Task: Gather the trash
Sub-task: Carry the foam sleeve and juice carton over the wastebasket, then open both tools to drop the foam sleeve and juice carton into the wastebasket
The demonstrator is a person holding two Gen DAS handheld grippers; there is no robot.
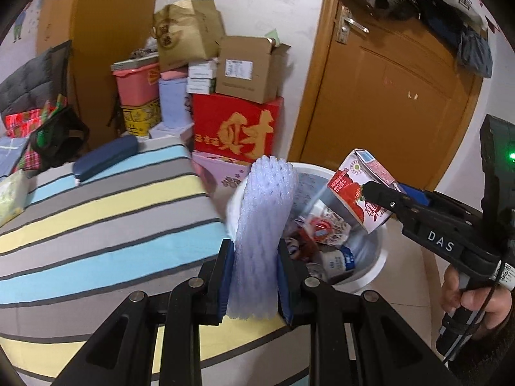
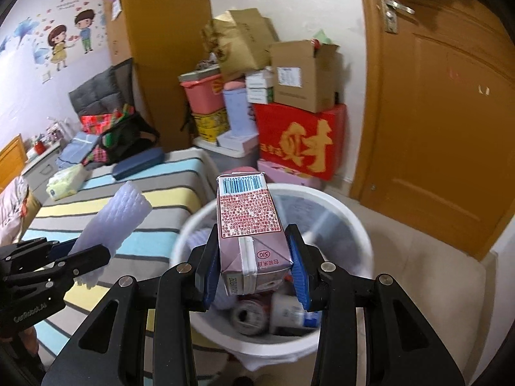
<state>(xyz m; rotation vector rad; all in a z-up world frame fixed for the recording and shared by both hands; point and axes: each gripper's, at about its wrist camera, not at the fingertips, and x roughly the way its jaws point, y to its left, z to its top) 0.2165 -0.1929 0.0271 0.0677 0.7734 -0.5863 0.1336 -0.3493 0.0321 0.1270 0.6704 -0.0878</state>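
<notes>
1. Foam sleeve (image 1: 260, 225): pale lilac, ribbed, long axis running forward along the fingers of the left gripper (image 1: 254, 276), free end pointing out past the tips toward the bin (image 1: 370, 276). In the right wrist view, sleeve (image 2: 112, 222) angled up and to the right over the striped bed (image 2: 96, 193).
2. Drink carton (image 2: 249, 225): long axis forward along the fingers of the right gripper (image 2: 252, 276), barcode end farthest out, folded end nearest the camera. In the left wrist view, carton (image 1: 363, 193) tilted, upper end toward the door (image 1: 402, 96).
3. Bin: white, round, open top, already partly filled with wrappers and cups; standing on the floor just beside the bed's corner.
4. Room around the bin: stacked boxes (image 1: 238, 122) close behind it, door to the right, bare floor tile in front.
5. Left gripper: clenched on the foam sleeve, blue pads pressing both flanks, sleeve squeezed narrow between them; held over the bed edge, beside the bin rim.
6. Right gripper: grasping the carton by its two side faces, held directly above the bin's opening.
7. Hand (image 1: 466, 296) wrapped round the right gripper's handle.
</notes>
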